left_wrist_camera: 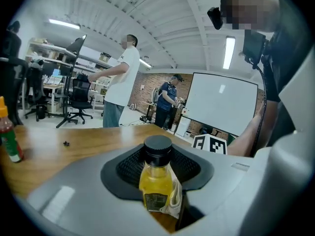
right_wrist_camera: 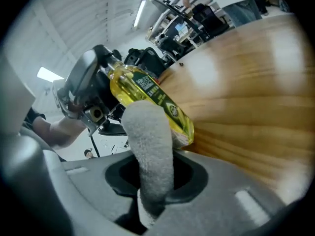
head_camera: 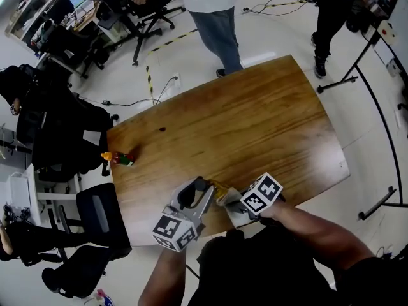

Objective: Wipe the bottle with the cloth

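Note:
A small bottle (left_wrist_camera: 156,180) of yellow liquid with a black cap sits between the jaws of my left gripper (left_wrist_camera: 157,168), which is shut on it. In the right gripper view the same bottle (right_wrist_camera: 147,93) lies tilted above the wooden table (right_wrist_camera: 246,92), its green label facing out. My right gripper (right_wrist_camera: 155,178) is shut on a folded grey-white cloth (right_wrist_camera: 150,146), which rests against the bottle's lower side. In the head view both grippers meet at the table's near edge, left gripper (head_camera: 203,193) and right gripper (head_camera: 228,199), with the bottle (head_camera: 220,187) between them.
A small red sauce bottle (head_camera: 121,159) with an orange cap stands near the table's left edge. A tiny dark speck (head_camera: 162,130) lies further back. Office chairs (head_camera: 95,215) stand to the left. A person (head_camera: 213,11) stands at the far side of the table (head_camera: 255,120).

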### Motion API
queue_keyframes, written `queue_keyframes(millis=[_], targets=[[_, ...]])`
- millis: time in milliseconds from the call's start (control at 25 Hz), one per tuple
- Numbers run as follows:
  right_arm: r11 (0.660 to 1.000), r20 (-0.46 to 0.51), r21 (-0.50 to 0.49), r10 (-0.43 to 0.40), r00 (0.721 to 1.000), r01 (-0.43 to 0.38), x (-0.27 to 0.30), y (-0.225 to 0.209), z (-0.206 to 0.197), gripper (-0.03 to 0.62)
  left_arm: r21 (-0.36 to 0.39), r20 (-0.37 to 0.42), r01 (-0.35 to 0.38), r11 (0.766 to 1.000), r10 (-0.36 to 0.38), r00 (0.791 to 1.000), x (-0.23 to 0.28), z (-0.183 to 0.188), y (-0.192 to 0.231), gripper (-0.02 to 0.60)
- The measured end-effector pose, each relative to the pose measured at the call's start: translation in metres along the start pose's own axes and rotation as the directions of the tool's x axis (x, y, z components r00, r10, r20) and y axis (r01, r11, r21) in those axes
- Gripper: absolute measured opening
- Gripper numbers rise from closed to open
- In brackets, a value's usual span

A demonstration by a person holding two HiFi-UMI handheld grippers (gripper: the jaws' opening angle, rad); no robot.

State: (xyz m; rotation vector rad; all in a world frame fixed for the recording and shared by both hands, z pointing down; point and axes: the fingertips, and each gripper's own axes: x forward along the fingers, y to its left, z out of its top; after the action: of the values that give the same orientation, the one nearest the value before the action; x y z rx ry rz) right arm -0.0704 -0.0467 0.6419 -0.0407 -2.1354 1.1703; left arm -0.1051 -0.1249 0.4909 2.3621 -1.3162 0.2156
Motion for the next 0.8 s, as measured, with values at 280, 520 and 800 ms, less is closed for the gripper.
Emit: queue_keyframes(millis=[280, 520, 800], targets=[[0.999, 0.04, -0.013, -0.048, 0.998, 0.049, -0.037, -0.009, -0.004, 0.072, 0.192, -0.049, 0.159, 0.968, -0.152, 0.987, -0.001, -0.003, -0.034, 0.175], [0.996, 0.479, 0.088, -0.069, 0.875, 0.03, -0.127, -0.026, 0.071, 0.072, 0.353, -0.143, 0.314, 0.882, -0.28, 0.949, -0.006, -0.015, -0.062, 0.175], [0.915, 0.553, 0.061, 0.302, 0.777, -0.399, -0.106, 0.032, 0.153, 0.072, 0.392, -0.211, 0.377, 0.839, -0.316, 0.925, -0.012, -0.028, -0.08, 0.173]])
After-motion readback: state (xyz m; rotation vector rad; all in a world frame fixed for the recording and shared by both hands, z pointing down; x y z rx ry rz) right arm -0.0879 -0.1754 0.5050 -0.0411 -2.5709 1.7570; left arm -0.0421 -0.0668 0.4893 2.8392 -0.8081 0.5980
